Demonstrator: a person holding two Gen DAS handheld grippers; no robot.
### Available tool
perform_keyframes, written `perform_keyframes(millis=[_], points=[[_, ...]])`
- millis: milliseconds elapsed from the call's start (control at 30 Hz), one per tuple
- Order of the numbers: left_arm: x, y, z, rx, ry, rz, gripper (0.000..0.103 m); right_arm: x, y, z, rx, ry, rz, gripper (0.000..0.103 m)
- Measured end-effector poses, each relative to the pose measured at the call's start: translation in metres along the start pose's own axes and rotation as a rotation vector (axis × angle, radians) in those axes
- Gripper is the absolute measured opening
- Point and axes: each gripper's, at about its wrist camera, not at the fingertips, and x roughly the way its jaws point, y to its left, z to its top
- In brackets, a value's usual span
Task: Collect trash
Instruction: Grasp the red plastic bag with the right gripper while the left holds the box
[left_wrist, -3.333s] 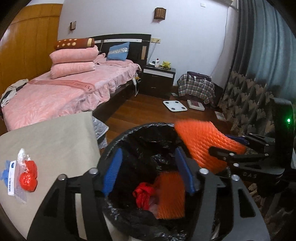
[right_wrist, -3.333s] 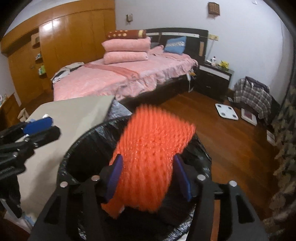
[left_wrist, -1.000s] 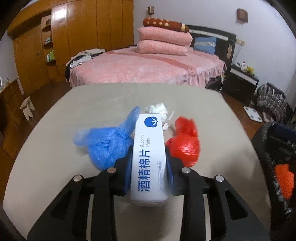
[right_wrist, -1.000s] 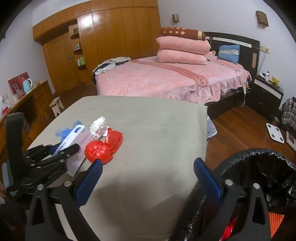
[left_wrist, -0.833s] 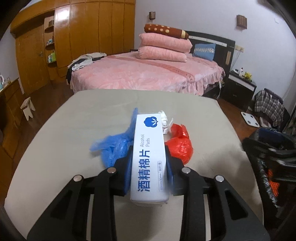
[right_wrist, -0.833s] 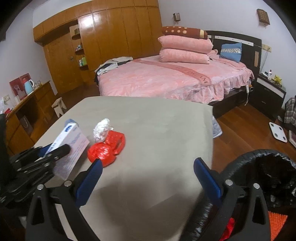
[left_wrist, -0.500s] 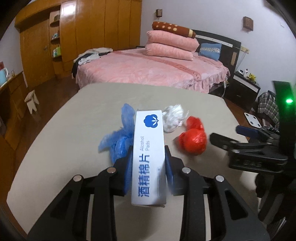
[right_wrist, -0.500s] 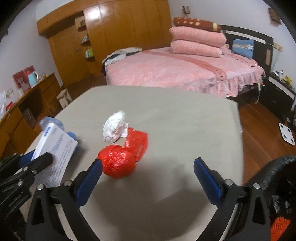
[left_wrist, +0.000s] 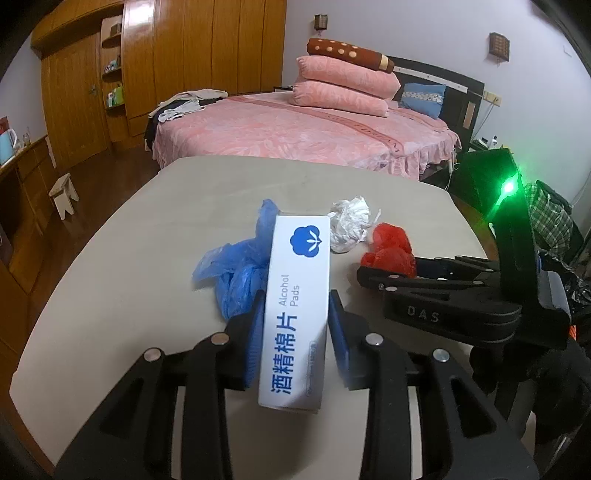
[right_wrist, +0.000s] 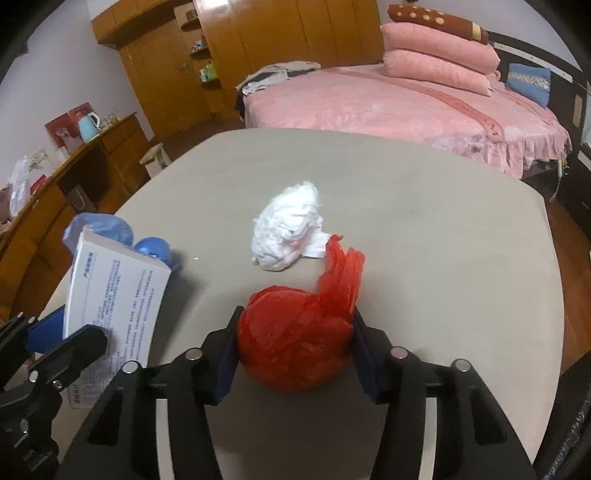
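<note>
Cardboard fills my left wrist view: the left gripper (left_wrist: 297, 332) stays clamped on the white alcohol pads box (left_wrist: 297, 295), lifted a little off the grey table (left_wrist: 147, 258), with the blue plastic bag (left_wrist: 236, 273) and white tissue wad (left_wrist: 349, 223) lying behind it. In my right wrist view, the right gripper (right_wrist: 293, 350), gaping a moment ago, has just been closing, and its pads now squeeze the red plastic bag (right_wrist: 295, 343). I judge both pieces ready for the bin.
</note>
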Motion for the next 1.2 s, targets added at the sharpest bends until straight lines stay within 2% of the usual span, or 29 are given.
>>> perform_keyframes(millis=[133,267,533,733,800,833,867,1033,1100,1167,1200], points=[[-0.008,-0.003,-0.006,-0.002,0.003,-0.004,0.035,-0.020,-0.005,-0.006,0.005,-0.024,-0.014,0.048],[-0.017,-0.010,-0.016,-0.005,0.011,-0.007,0.049,-0.039,-0.008,-0.016,0.021,-0.039,-0.026,0.048],[-0.017,-0.026,-0.034,0.021,0.025,0.001,0.050,-0.067,-0.013,-0.029,0.008,-0.050,-0.057,0.048],[-0.012,-0.026,-0.025,0.045,-0.008,0.053,0.051,-0.080,-0.017,-0.036,0.012,-0.058,-0.059,0.048],[-0.007,-0.025,-0.021,0.051,-0.006,0.054,0.049,-0.081,-0.020,-0.038,0.019,-0.057,-0.060,0.048],[-0.007,-0.025,-0.021,0.050,-0.002,0.047,0.044,-0.081,-0.021,-0.038,0.022,-0.057,-0.061,0.048],[-0.006,-0.026,-0.020,0.045,0.008,0.030,0.035,-0.082,-0.021,-0.038,0.022,-0.059,-0.062,0.048],[-0.016,-0.040,-0.023,0.026,0.030,-0.060,0.031,-0.092,-0.024,-0.040,0.031,-0.076,-0.074,0.048],[-0.017,-0.047,-0.024,0.028,0.030,-0.069,0.035,-0.097,-0.029,-0.040,0.040,-0.082,-0.085,0.048],[-0.015,-0.051,-0.026,0.032,0.030,-0.078,0.046,-0.101,-0.032,-0.040,0.044,-0.085,-0.098,0.048],[-0.013,-0.052,-0.026,0.035,0.030,-0.075,0.048,-0.103,-0.033,-0.040,0.045,-0.086,-0.102,0.048]])
